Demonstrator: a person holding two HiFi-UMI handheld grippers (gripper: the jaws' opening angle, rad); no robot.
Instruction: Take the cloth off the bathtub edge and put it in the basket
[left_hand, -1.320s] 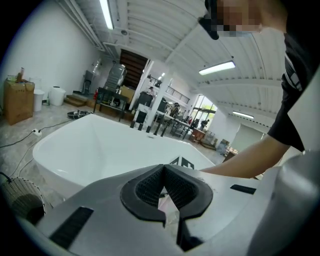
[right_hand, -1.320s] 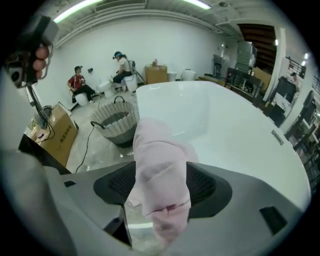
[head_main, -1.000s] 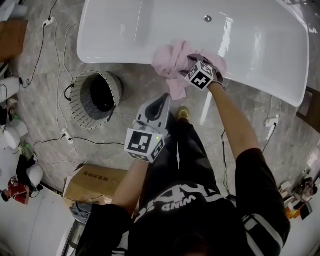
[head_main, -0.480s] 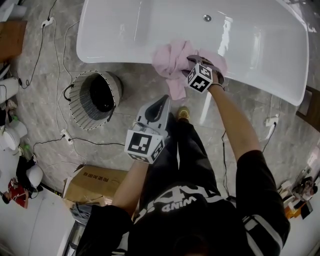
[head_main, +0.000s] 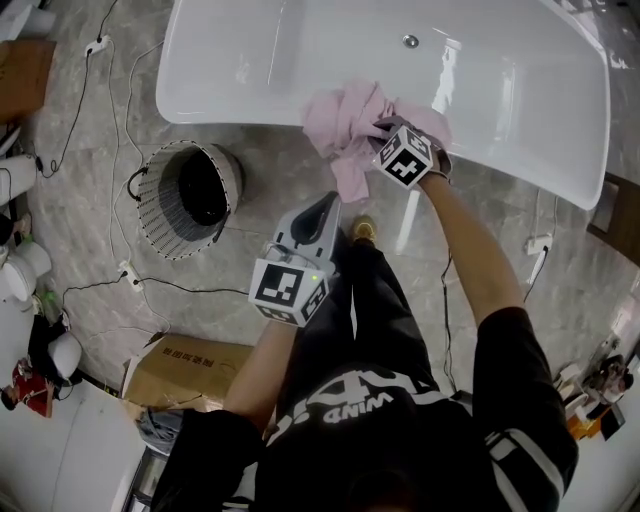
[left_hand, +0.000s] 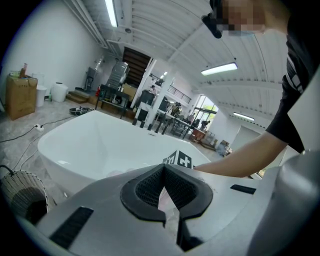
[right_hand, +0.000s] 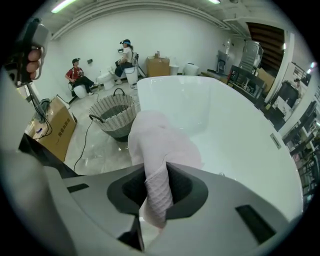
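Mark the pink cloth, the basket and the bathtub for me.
pink cloth (head_main: 343, 122): head view, bunched middle of the fabric.
basket (head_main: 155, 212): head view, woven wall on its left side.
bathtub (head_main: 240, 110): head view, near rim left of the cloth.

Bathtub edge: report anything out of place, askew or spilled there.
Only the pink cloth: it sits bunched on the bathtub rim, one end hanging over the outside. The right gripper, whose jaws have just been closing, pinches a fold. Loose cables sprawl over the floor by the upright basket. Nothing spilled.
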